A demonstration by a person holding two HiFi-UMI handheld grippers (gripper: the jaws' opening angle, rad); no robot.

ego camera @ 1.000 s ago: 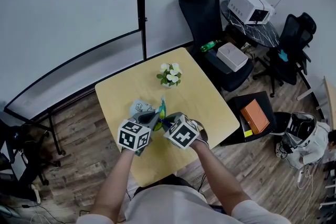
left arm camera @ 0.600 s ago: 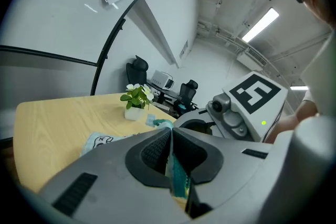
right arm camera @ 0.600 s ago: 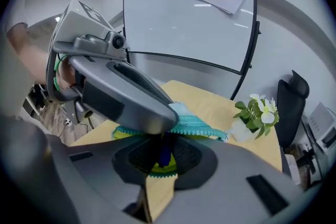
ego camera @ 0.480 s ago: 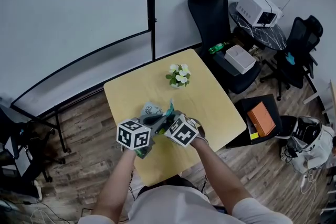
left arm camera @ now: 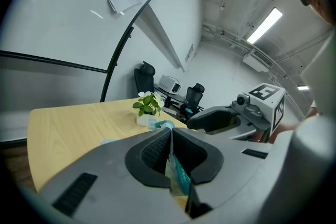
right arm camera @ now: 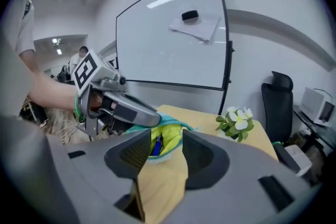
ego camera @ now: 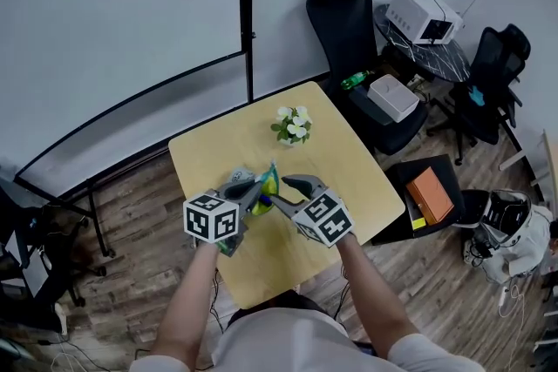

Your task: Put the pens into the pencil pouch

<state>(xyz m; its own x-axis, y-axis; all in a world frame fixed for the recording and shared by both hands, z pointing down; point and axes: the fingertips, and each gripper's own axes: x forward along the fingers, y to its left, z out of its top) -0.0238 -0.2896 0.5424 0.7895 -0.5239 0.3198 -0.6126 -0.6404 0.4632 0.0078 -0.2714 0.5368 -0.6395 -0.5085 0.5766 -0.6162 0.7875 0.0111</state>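
A teal pencil pouch (ego camera: 268, 180) with a yellow lining is held up over the wooden table (ego camera: 336, 154). My left gripper (ego camera: 251, 189) is shut on the pouch's rim (left arm camera: 175, 169). In the right gripper view the pouch (right arm camera: 169, 132) gapes open, and a blue pen (right arm camera: 156, 145) stands inside it. My right gripper (ego camera: 290, 192) is open just to the right of the pouch, and nothing is between its fingers (right arm camera: 200, 157). The left gripper (right arm camera: 124, 107) shows in that view pinching the rim. No pen lies loose on the table.
A small pot of white flowers (ego camera: 290, 125) stands at the table's far side. A whiteboard (ego camera: 113, 4) fills the wall behind. Black office chairs (ego camera: 353, 30) and a stool with a white box (ego camera: 391, 95) crowd the right side. An orange box (ego camera: 427, 194) lies on the floor.
My right gripper has drawn back to the right, away from the pouch's mouth. The left gripper has kept its hold on the pouch.
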